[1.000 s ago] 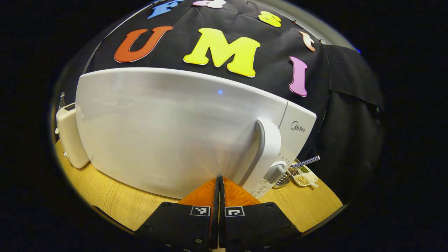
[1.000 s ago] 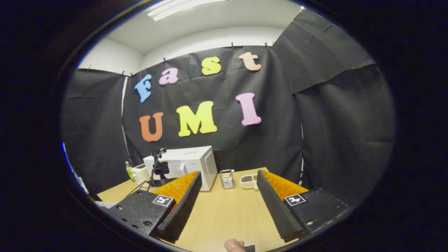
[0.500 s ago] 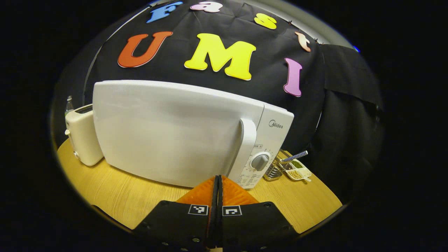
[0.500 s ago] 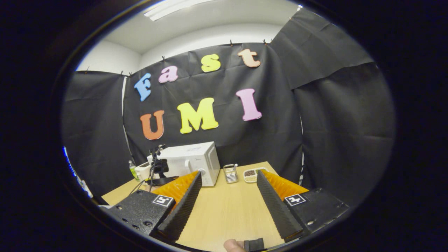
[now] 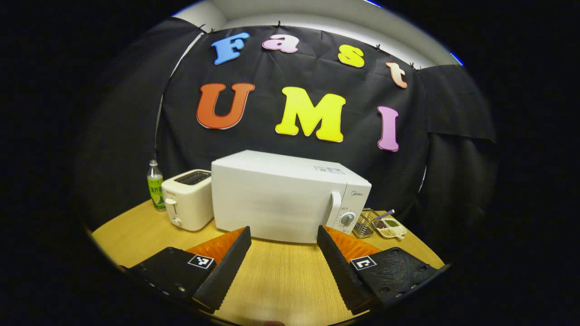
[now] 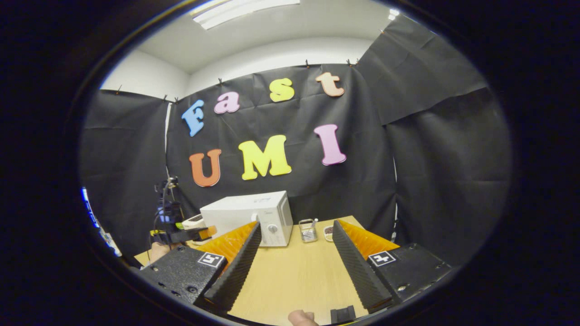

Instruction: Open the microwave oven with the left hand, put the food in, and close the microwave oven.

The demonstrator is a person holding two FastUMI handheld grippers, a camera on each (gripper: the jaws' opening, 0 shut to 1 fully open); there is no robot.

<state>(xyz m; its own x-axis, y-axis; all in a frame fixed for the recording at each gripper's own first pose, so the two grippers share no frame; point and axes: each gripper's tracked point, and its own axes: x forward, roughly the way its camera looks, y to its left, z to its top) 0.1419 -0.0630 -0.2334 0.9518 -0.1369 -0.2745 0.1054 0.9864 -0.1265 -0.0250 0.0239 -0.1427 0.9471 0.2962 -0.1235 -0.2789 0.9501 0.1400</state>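
Note:
The white microwave (image 5: pixel 281 201) stands on the wooden table (image 5: pixel 281 280) with its door closed; the handle (image 5: pixel 334 210) and dial (image 5: pixel 347 219) sit on its right side. My left gripper (image 5: pixel 283 265) is open, held back from the microwave's front, with nothing between its fingers. The right gripper view has the microwave (image 6: pixel 251 217) farther off. My right gripper (image 6: pixel 294 267) is open and empty above the table. The left gripper (image 6: pixel 195 234) appears at the left of that view, held by a hand (image 6: pixel 156 251).
A white toaster (image 5: pixel 188 199) and a green-labelled bottle (image 5: pixel 155 185) stand left of the microwave. A wire utensil rack (image 5: pixel 362 224) and a divided dish of grains (image 5: pixel 390 226) sit to its right. A fingertip (image 6: pixel 301 318) shows at the bottom edge.
My left gripper has drawn back from the microwave door, where it was shut close against it, and has opened. The right gripper has barely moved.

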